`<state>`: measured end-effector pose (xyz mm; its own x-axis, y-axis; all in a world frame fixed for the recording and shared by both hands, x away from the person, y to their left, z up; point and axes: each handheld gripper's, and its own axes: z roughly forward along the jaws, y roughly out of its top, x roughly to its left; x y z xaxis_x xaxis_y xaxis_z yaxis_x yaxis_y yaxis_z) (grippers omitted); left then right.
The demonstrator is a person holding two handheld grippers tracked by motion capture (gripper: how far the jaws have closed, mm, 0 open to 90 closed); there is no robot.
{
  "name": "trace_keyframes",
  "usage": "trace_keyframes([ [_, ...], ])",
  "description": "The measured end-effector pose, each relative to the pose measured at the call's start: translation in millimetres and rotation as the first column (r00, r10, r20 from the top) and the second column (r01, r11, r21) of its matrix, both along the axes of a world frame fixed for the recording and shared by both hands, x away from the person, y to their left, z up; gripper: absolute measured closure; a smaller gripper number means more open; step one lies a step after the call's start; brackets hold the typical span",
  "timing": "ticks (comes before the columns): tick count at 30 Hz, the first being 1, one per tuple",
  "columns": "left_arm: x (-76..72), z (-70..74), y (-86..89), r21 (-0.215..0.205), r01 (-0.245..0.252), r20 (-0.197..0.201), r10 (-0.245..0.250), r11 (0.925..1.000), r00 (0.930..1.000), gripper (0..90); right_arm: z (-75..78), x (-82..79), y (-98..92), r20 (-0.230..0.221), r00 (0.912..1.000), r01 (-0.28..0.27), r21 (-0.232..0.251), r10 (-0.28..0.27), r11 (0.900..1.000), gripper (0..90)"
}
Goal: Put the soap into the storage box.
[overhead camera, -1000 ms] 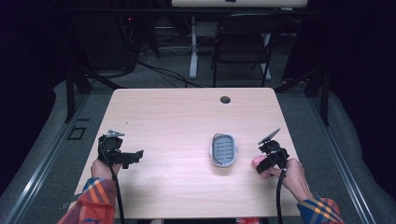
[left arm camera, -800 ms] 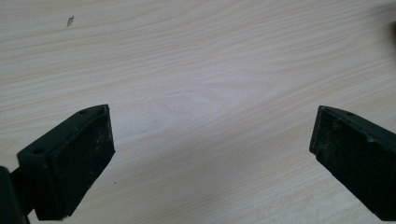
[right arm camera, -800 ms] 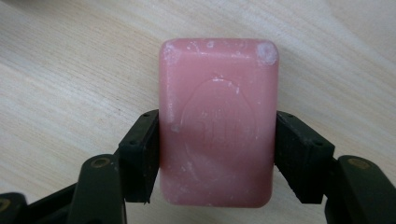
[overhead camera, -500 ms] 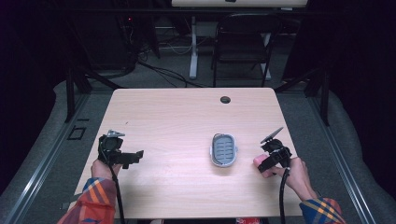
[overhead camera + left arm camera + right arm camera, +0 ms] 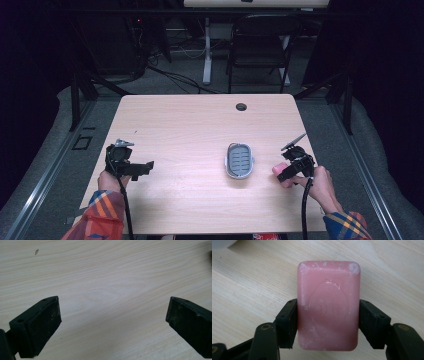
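Soap bar (image 5: 328,306), pink, sits clamped across its short sides in the right hand-held gripper (image 5: 292,167), soap dish (image 5: 239,160) just leftward; left hand-held gripper (image 5: 131,166) gapes empty.

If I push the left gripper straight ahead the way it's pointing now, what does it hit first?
Probably nothing soon. The left gripper points right across bare table, jaws open and empty. The soap dish lies roughly along that line, so it looks like the first contact, though depth is uncertain.
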<state>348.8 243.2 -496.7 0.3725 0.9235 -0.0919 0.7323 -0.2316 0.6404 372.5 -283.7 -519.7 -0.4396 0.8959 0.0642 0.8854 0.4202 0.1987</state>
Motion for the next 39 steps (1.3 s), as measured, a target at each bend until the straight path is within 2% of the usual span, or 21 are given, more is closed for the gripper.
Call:
trace_keyframes([
  [4,0.1,-0.1,-0.1,0.000,0.000,0.000,0.000,1.0000,1.0000,0.0,1.8,0.2,1.7,0.015,0.9998,0.009,0.007,-0.010,1.000,37.2],
  [5,0.0,-0.3,-0.4,-0.001,-0.001,0.002,0.001,1.0000,1.0000,0.0,1.1,0.0,2.7,0.025,0.9995,0.020,0.026,-0.020,0.999,37.2],
  [8,0.3,-0.2,-0.1,-0.001,0.002,-0.001,-0.002,1.0000,1.0000,0.0,5.7,2.4,3.9,0.006,1.0000,-0.007,0.015,0.007,1.000,37.2],
  [15,0.4,-0.1,-0.6,0.000,0.003,-0.001,-0.003,1.0000,1.0000,0.0,10.8,6.3,5.7,0.019,0.9998,-0.005,0.020,0.005,1.000,37.2],
  [19,-0.2,0.2,-1.0,0.002,0.005,0.002,-0.005,1.0000,1.0000,0.0,14.7,9.5,8.1,0.028,0.9994,-0.022,0.014,0.022,1.000,37.2],
  [22,0.2,-0.3,-1.0,0.001,0.006,0.001,-0.006,1.0000,1.0000,0.0,17.2,12.2,10.6,0.017,0.9994,-0.031,0.015,0.031,0.999,37.2],
  [24,0.5,-0.6,-1.1,0.001,0.009,0.000,-0.009,1.0000,1.0000,0.0,16.5,13.2,13.1,0.035,0.9993,-0.018,0.029,0.017,0.999,37.3],
  [28,0.3,-0.6,-1.5,0.001,0.011,0.002,-0.011,0.9999,0.9999,0.0,19.5,17.2,16.9,0.028,0.9986,-0.045,0.014,0.044,0.999,37.2],
  [31,0.2,-0.4,-1.0,0.004,0.012,0.000,-0.012,0.9999,0.9999,0.0,20.4,18.4,19.9,0.042,0.9983,-0.042,0.011,0.041,0.999,37.2],
  [34,0.3,-0.8,-1.4,0.002,0.012,0.000,-0.012,0.9999,0.9999,0.0,25.4,21.3,19.4,0.017,0.9977,-0.066,-0.009,0.066,0.998,37.2],
  [35,0.3,-0.9,-1.4,0.002,0.013,0.000,-0.013,0.9999,0.9999,0.0,21.6,19.4,21.2,0.069,0.9975,-0.019,0.041,0.016,0.999,37.2],
  [36,0.3,-0.9,-1.4,0.002,0.013,0.000,-0.013,0.9999,0.9999,0.0,25.4,21.1,20.5,0.047,0.9980,-0.042,0.011,0.041,0.999,37.2],
  [39,0.2,-1.0,-1.7,0.003,0.012,0.002,-0.012,0.9999,0.9999,0.0,27.2,21.8,21.2,0.052,0.9978,-0.041,0.020,0.040,0.999,37.2],
])
